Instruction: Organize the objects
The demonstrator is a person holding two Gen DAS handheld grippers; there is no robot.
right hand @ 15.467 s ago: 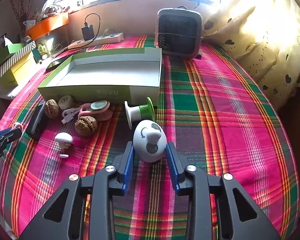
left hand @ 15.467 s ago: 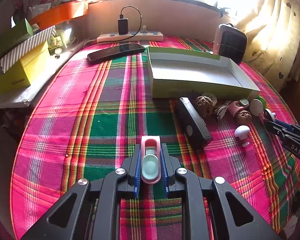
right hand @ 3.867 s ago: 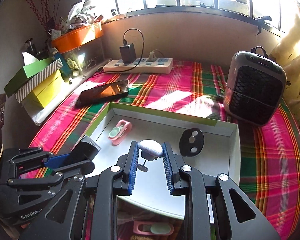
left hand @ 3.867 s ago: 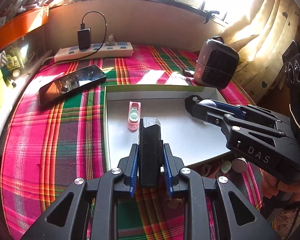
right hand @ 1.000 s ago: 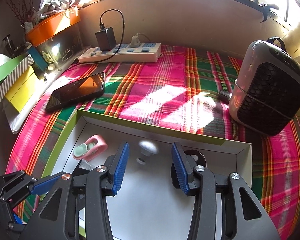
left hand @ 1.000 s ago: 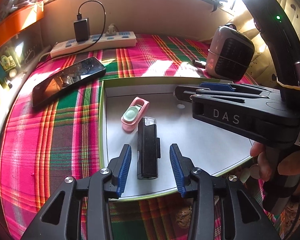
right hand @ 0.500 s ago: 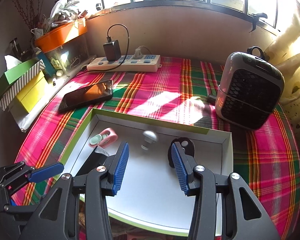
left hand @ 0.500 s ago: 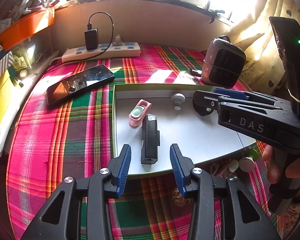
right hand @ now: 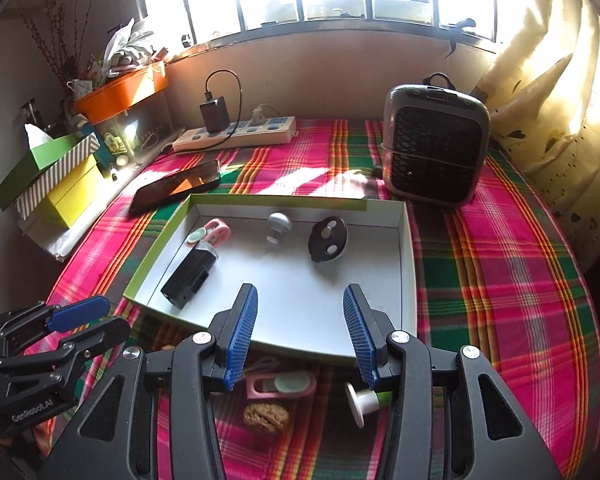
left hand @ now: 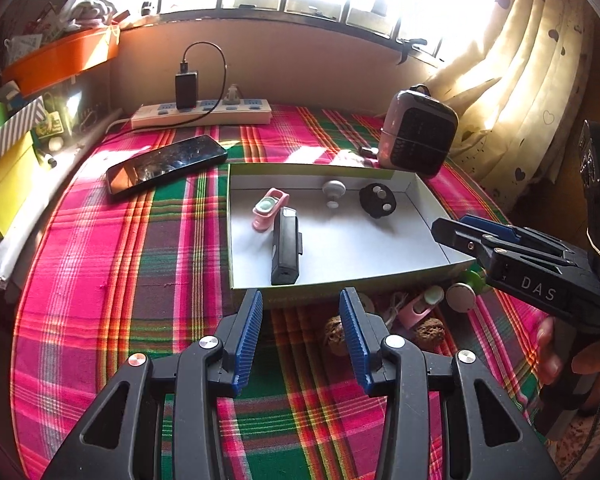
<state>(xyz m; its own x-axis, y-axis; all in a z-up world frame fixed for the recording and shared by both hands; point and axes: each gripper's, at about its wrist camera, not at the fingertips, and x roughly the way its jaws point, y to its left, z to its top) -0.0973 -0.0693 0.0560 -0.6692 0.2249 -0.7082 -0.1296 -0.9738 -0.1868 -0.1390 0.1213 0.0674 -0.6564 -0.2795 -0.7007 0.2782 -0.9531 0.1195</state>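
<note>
Box (right hand: 406,264) sitting mid-cloth, already holding 4 items: pink clip (left hand: 269,208), black block (left hand: 285,250), white knob (left hand: 333,192), black disc (left hand: 377,200). Still waiting outside by near wall: 2 walnuts (left hand: 337,330), 2nd pink clip (right hand: 282,385), green spool (right hand: 365,402), round bits. Left gripper (left hand: 300,334) & right gripper (right hand: 297,330) both hanging released, gripping nothing. Looking approx halfway done.

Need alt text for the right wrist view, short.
Open right gripper hovers empty over the near edge of a shallow white tray holding four small items. A walnut, pink clip and spool lie on the plaid cloth.
</note>
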